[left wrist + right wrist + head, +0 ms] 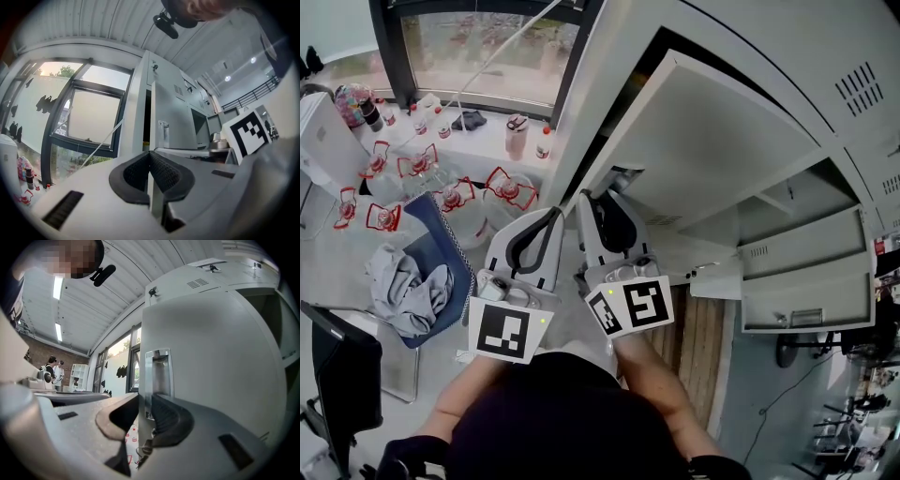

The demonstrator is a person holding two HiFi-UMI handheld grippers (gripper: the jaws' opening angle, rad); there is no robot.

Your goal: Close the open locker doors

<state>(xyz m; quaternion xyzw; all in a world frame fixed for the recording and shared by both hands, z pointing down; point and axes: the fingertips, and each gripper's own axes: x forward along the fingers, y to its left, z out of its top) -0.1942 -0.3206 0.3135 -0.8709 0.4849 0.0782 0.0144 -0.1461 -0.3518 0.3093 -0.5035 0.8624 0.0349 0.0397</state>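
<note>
A tall grey locker door (pixel 712 141) stands wide open from the locker bank on the right. My right gripper (pixel 598 199) is at the door's free edge, beside the recessed handle (pixel 157 373). In the right gripper view the door (pixel 211 357) fills the right side. Its edge runs between the jaws of the right gripper (pixel 144 401), one pad on each face, shut on it. My left gripper (pixel 551 217) hangs just left of it, clear of the door. Its pads meet at the tip, so the left gripper (pixel 150 153) is shut on nothing. The same door (pixel 173 122) shows ahead of it.
Two smaller locker doors (pixel 806 272) hang open lower right. Several red-handled bottles (pixel 441 192) crowd the floor by the window (pixel 487 47). A blue chair with grey cloth (pixel 412 281) and a dark monitor (pixel 337 366) stand to the left. Two people (pixel 54 369) stand far off.
</note>
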